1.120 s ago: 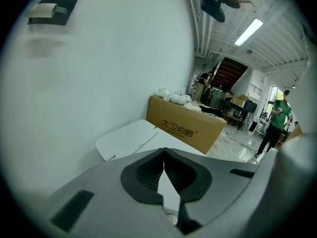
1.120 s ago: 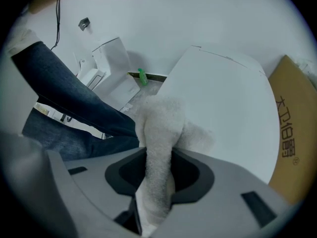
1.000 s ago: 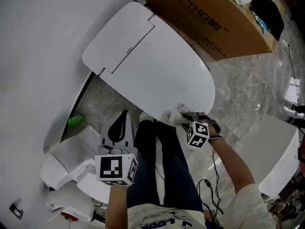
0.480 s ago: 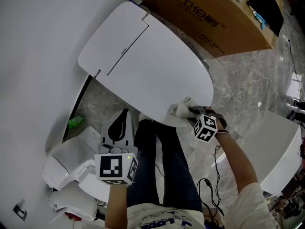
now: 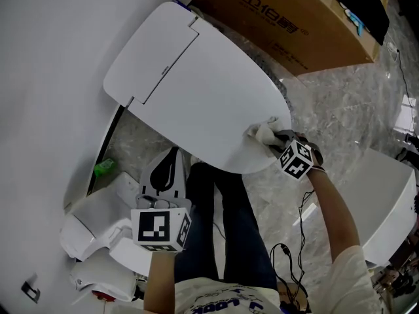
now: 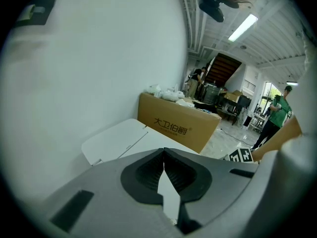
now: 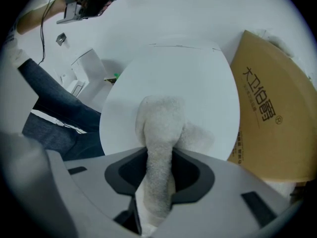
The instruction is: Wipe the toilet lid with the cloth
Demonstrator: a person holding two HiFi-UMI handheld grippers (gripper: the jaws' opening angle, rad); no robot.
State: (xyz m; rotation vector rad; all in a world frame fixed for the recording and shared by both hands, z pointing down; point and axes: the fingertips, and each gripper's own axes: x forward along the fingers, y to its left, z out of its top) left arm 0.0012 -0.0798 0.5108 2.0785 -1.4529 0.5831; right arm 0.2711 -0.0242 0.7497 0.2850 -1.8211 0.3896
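Starting at the left, the left gripper point(image 6: 163, 153) hangs off the work. Its two fingers are pressed together at the tips with nothing caught between them. Beyond those tips, well apart from them, lies the white oval toilet lid point(image 5: 196, 90), closed and flat, with a white wall to the fingers' left. Below that gripper in the head view sit loose white plastic toilet parts point(image 5: 98, 224) on the grey marbled floor point(image 5: 340, 110). The person's dark-trousered legs point(image 5: 216, 221) stand just to its right.

Over to the right now. The right gripper point(image 7: 159, 155) has its fingers pinching a white fluffy cloth point(image 7: 161, 118), squeezed hard into a narrow waist between the pads. The cloth bulges out just ahead of the fingertips and rests right on the lid, at its rounded front rim on the right-hand side. The rest of the lid stretches away beyond the fingers toward the hinge end.

Further right of those fingers, beside the lid, stands a big brown cardboard box point(image 5: 281, 18) with dark printed characters on its side and some white bits lying on top.
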